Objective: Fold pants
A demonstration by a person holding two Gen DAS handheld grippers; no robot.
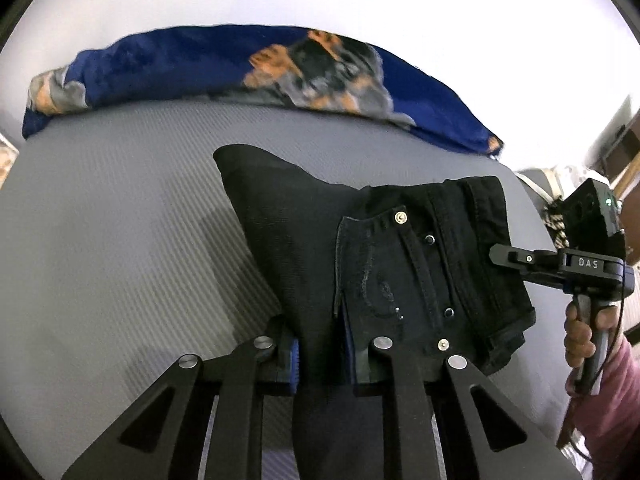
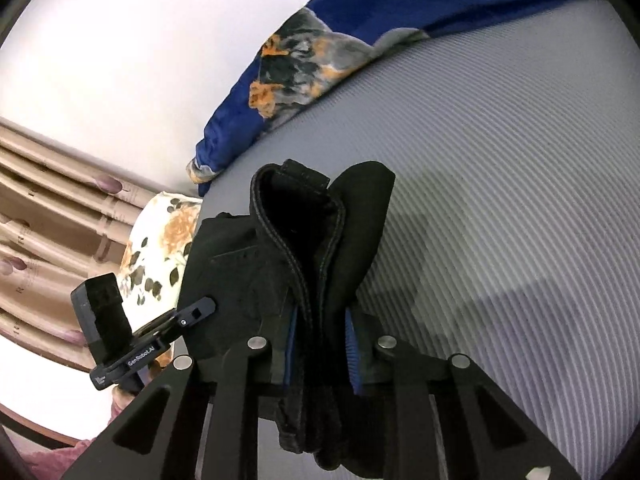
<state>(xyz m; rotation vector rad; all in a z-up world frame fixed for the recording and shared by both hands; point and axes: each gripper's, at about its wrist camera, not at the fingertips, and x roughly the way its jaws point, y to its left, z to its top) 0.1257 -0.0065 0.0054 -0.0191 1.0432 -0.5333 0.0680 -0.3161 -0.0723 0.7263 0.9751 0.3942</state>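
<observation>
Jaws of both grippers, left gripper (image 1: 320,356) and right gripper (image 2: 320,344), pinch black pants (image 1: 400,264).

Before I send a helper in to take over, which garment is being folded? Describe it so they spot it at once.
Start at the grey ribbed mattress with the blue dog-print blanket bunched along its far edge. In front of that, the black jeans are pinched by the left gripper and right gripper. They are the only black cloth, with metal rivets.

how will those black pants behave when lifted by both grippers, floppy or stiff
Probably floppy: the black pants sag and bunch between the left hand-held gripper and right hand-held gripper. The thick seamed waistband likely holds some shape. Denim-like cloth seems unlikely to slip.
</observation>
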